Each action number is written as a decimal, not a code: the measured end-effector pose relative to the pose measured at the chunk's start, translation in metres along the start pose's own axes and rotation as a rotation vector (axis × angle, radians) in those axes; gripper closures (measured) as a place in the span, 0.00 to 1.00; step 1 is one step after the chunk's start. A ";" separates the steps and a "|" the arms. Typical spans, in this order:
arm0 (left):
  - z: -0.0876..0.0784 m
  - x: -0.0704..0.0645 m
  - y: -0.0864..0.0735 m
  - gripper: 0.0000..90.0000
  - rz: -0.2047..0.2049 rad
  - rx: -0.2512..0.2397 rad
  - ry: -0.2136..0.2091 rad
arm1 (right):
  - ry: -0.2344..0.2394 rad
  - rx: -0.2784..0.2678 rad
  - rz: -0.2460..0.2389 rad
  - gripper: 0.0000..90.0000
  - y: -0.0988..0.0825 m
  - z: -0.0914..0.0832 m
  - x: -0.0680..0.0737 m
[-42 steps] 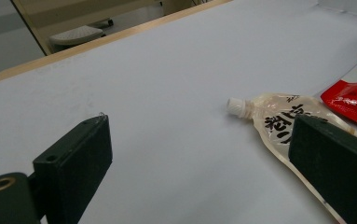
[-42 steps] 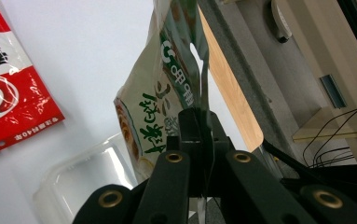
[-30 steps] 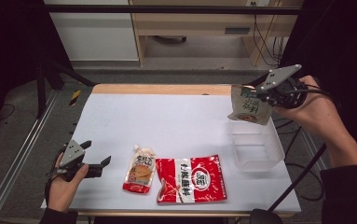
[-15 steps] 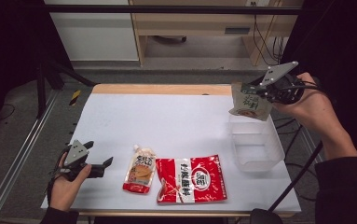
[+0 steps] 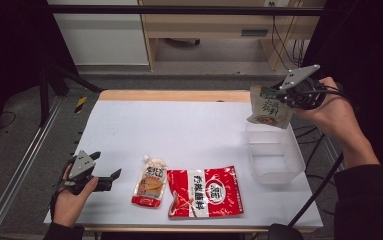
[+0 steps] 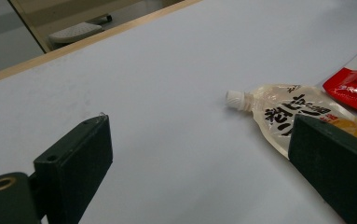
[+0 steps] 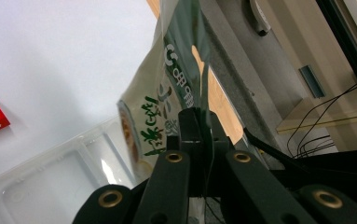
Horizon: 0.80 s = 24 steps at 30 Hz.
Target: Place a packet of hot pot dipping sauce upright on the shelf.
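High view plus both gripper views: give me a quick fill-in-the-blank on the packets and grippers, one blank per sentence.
1. The right gripper is shut on the ____ packet.
2. That packet hangs above the clear ____.
3. The spouted pouch lies flat just left of the ____ packet.
4. The left gripper has its jaws ____, with nothing between them.

Missing words: green; container; red; open
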<state>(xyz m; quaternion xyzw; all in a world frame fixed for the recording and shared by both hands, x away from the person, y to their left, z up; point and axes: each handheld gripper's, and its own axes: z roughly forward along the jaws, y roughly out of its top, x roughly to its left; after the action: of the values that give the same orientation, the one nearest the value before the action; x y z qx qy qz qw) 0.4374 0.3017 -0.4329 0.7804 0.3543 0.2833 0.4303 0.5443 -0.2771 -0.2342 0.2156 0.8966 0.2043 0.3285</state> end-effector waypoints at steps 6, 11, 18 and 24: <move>0.000 0.001 0.000 0.07 -0.001 0.001 -0.001 | -0.001 0.011 0.015 1.00 -0.006 0.007 -0.006; 0.000 0.001 0.000 0.07 -0.003 0.001 0.003 | 0.017 0.028 0.020 1.00 -0.012 0.017 -0.010; 0.002 -0.001 0.001 0.07 0.001 0.006 0.002 | 0.037 0.068 0.016 1.00 -0.016 0.041 -0.016; 0.006 -0.004 0.000 0.07 0.031 0.032 -0.001 | 0.078 0.088 0.007 1.00 -0.018 0.060 -0.020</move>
<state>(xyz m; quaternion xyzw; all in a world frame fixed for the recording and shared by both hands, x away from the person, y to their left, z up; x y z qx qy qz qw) 0.4399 0.2953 -0.4361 0.7929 0.3463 0.2839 0.4133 0.5946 -0.2887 -0.2752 0.2248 0.9162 0.1739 0.2825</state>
